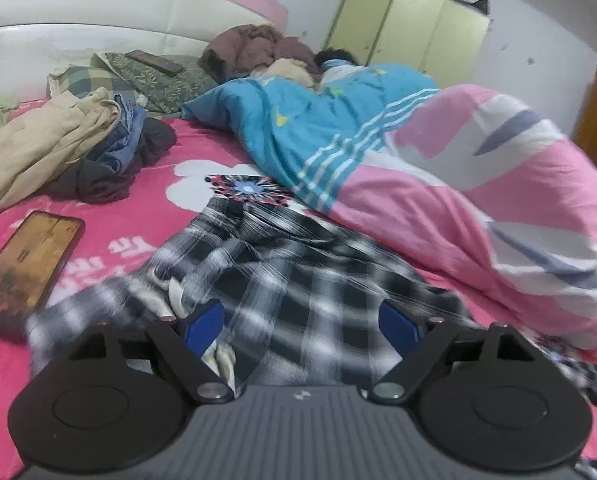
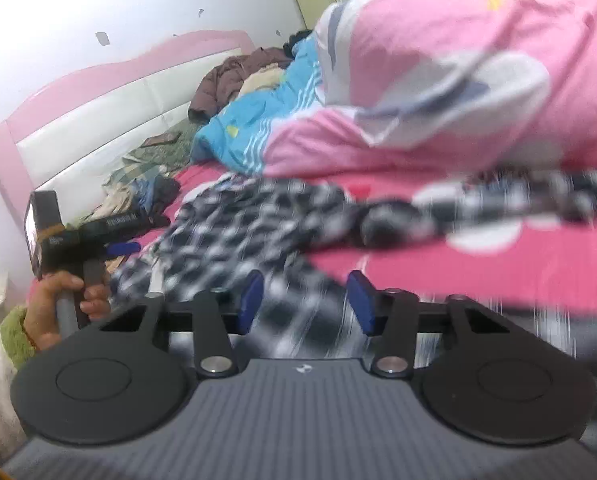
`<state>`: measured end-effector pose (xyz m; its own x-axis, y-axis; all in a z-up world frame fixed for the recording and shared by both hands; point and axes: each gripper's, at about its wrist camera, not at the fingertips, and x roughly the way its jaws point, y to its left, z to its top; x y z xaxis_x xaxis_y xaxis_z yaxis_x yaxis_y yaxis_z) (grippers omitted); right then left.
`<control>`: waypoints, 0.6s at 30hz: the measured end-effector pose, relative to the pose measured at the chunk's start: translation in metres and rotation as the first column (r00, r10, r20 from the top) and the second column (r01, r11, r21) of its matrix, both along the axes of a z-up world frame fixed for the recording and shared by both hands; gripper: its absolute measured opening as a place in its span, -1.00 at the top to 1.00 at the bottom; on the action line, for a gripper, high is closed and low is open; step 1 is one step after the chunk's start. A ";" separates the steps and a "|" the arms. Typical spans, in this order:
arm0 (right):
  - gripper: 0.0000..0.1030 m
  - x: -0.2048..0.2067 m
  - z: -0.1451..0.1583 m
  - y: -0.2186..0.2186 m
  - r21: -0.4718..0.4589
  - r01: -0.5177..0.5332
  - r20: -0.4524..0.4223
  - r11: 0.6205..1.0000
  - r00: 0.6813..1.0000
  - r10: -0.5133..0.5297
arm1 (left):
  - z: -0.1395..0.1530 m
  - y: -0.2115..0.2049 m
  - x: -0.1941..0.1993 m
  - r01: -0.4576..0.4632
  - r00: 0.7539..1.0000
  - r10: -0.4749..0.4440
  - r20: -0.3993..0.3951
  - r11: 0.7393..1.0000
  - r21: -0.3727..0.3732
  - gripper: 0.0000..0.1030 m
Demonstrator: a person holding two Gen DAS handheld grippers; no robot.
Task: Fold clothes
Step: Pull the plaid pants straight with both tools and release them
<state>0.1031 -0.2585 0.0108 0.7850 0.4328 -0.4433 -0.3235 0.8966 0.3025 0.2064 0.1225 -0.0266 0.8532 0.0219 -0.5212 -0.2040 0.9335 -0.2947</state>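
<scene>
A black-and-white plaid shirt [image 1: 298, 272] lies crumpled on the pink bed sheet [image 1: 146, 184]. My left gripper [image 1: 301, 323] hovers low over its near part, blue pads wide apart and open, with the cloth below them. In the right wrist view the same shirt [image 2: 238, 232] stretches across the bed, blurred. My right gripper [image 2: 306, 303] sits above its near edge with a narrower gap between the pads, and nothing is pinched. At the left a hand [image 2: 70, 300] holds the other gripper's handle.
A pile of beige, denim and dark clothes [image 1: 78, 144] lies at the back left, with a phone [image 1: 26, 264] near it. A person lies under a blue blanket [image 1: 318, 120]. A pink quilt [image 1: 498, 200] bulges on the right. A headboard [image 1: 98, 20] stands behind.
</scene>
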 end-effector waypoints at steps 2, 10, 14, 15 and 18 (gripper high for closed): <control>0.42 0.026 0.011 0.010 -0.010 -0.016 0.018 1.000 1.000 0.016 | -0.007 0.005 0.016 -0.038 0.999 0.038 -0.014 0.999 0.000 -0.53; 0.45 0.152 0.035 0.112 -0.141 -0.230 0.058 0.963 0.969 0.240 | -0.043 0.039 0.033 -0.156 0.986 0.152 -0.069 0.986 -0.060 0.02; 0.44 0.214 0.018 0.192 -0.248 -0.366 0.030 0.897 0.923 0.385 | -0.045 0.053 0.031 -0.221 0.975 0.218 -0.039 0.971 -0.095 0.20; 0.44 0.227 0.012 0.213 -0.270 -0.392 0.016 0.880 0.912 0.411 | -0.045 0.057 0.031 -0.230 0.973 0.227 -0.036 0.968 -0.101 0.24; 0.44 0.259 -0.008 0.265 -0.309 -0.454 -0.031 0.835 0.883 0.469 | -0.048 0.069 0.029 -0.263 0.965 0.260 -0.037 0.954 -0.141 0.43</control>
